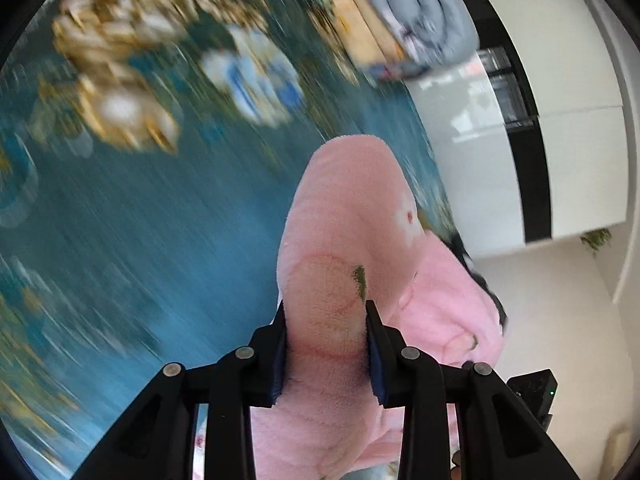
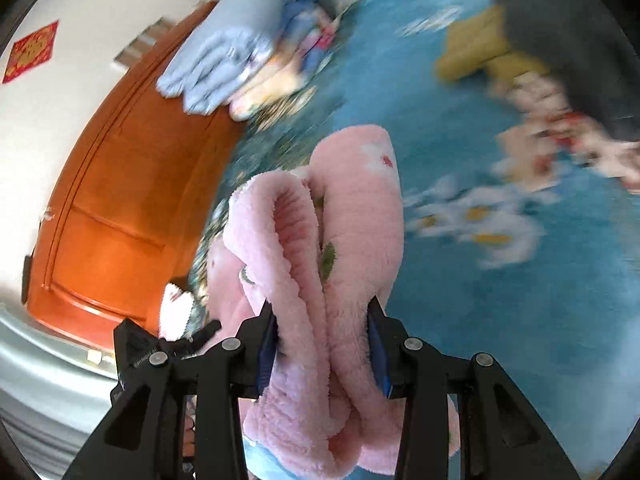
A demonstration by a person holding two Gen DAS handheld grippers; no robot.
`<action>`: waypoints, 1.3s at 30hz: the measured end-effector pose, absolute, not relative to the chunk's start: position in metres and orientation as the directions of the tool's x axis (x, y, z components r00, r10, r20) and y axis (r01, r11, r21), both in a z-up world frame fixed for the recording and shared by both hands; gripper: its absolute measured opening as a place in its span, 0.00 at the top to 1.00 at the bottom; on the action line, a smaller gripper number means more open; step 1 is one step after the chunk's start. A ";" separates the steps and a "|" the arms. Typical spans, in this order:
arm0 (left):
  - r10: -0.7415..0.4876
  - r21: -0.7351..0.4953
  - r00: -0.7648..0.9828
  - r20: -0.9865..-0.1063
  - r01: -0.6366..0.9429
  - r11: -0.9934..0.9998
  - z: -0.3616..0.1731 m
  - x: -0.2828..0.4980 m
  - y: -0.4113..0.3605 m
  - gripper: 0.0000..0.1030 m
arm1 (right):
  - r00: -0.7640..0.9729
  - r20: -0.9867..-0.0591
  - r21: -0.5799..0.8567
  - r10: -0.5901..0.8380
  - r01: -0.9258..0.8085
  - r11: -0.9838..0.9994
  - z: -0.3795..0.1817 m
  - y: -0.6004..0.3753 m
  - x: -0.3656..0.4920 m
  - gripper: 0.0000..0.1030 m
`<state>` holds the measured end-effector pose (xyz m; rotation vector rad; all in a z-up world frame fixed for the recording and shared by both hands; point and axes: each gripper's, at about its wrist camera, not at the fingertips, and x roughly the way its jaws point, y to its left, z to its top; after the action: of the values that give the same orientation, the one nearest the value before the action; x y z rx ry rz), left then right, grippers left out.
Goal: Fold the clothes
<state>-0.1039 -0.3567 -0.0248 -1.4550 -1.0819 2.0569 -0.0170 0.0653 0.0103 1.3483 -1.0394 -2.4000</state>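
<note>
A fluffy pink garment (image 1: 352, 240) with small flower and leaf prints is held up over a teal floral bedspread (image 1: 168, 220). My left gripper (image 1: 326, 344) is shut on a thick fold of it, the blue pads pressing both sides. In the right wrist view the same pink garment (image 2: 352, 216) is bunched in several folds, and my right gripper (image 2: 322, 344) is shut on that bundle. The other gripper's black body (image 2: 136, 352) shows at lower left there, and likewise at lower right (image 1: 534, 390) in the left wrist view.
A stack of folded clothes, grey-blue on top (image 1: 412, 12), lies at the far end of the bed, also seen as the folded stack (image 2: 236, 64). A dark garment (image 2: 572, 40) and a yellow one (image 2: 476, 52) lie at upper right. An orange wooden door (image 2: 108, 208) stands left; white cabinets (image 1: 560, 100) right.
</note>
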 end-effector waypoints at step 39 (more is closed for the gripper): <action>0.316 -0.404 -0.583 -0.748 0.023 -0.914 -0.019 -0.243 -0.486 0.57 | -0.566 -0.674 0.529 -0.475 0.078 -0.845 -0.050 -0.109 -0.194 0.58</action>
<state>-0.2428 -0.4858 -0.0192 -1.3385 -0.5635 2.5942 -0.1942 -0.1093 -0.0500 1.2467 -0.6471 -2.4418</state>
